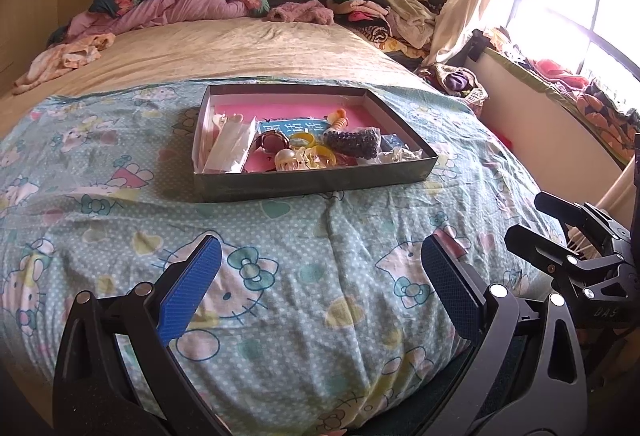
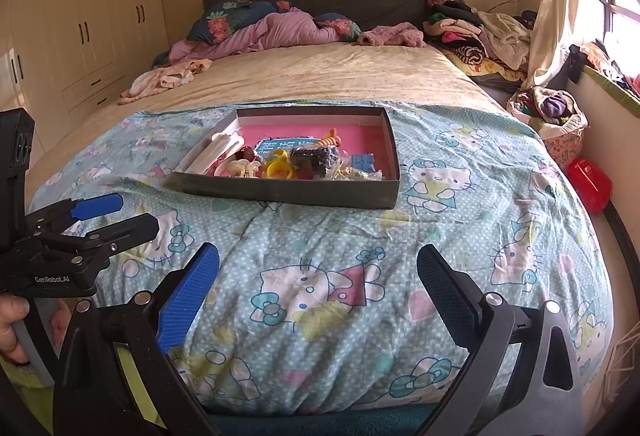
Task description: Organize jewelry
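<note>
A shallow dark green box (image 1: 320, 182) (image 2: 288, 192) with a pink floor sits on the Hello Kitty sheet. In it lie yellow bangles (image 1: 316, 152) (image 2: 280, 169), a bag of dark beads (image 1: 354, 142) (image 2: 316, 158), a pearl hair clip (image 1: 286, 158), a white packet (image 1: 230, 146) (image 2: 212, 152) and a blue card (image 1: 288, 126). My left gripper (image 1: 320, 276) is open and empty, over the sheet in front of the box. My right gripper (image 2: 318, 280) is open and empty, also in front of the box. Each shows in the other's view, the right one (image 1: 568, 236) and the left one (image 2: 104, 220).
The bed carries pink bedding and pillows (image 2: 272, 28) at the headboard and a clothes pile (image 2: 480, 32) at the far right. A basket of clothes (image 2: 552, 116) and a red object (image 2: 590, 184) lie on the floor at the right. Wardrobes (image 2: 92, 20) stand at the left.
</note>
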### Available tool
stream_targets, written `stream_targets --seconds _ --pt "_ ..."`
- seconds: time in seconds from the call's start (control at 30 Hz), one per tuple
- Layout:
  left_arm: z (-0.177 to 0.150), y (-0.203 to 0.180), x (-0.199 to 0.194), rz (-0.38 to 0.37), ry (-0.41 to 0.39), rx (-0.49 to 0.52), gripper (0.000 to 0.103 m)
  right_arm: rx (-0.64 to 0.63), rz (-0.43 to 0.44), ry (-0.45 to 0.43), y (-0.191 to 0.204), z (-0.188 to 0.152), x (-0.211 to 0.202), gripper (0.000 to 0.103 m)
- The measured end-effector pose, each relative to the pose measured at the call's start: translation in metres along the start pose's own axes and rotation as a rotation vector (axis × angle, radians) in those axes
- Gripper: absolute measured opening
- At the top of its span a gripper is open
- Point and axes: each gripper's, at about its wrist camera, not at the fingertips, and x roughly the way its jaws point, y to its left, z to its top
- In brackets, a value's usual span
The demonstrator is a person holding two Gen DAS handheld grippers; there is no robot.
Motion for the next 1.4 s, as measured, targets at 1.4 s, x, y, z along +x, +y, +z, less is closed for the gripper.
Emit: stream_targets --seconds 1.4 --pt "-0.001 0.013 0.007 -0.005 0.037 -0.041 0.094 0.001 -0.012 0.027 0.000 -0.002 0.006 0.099"
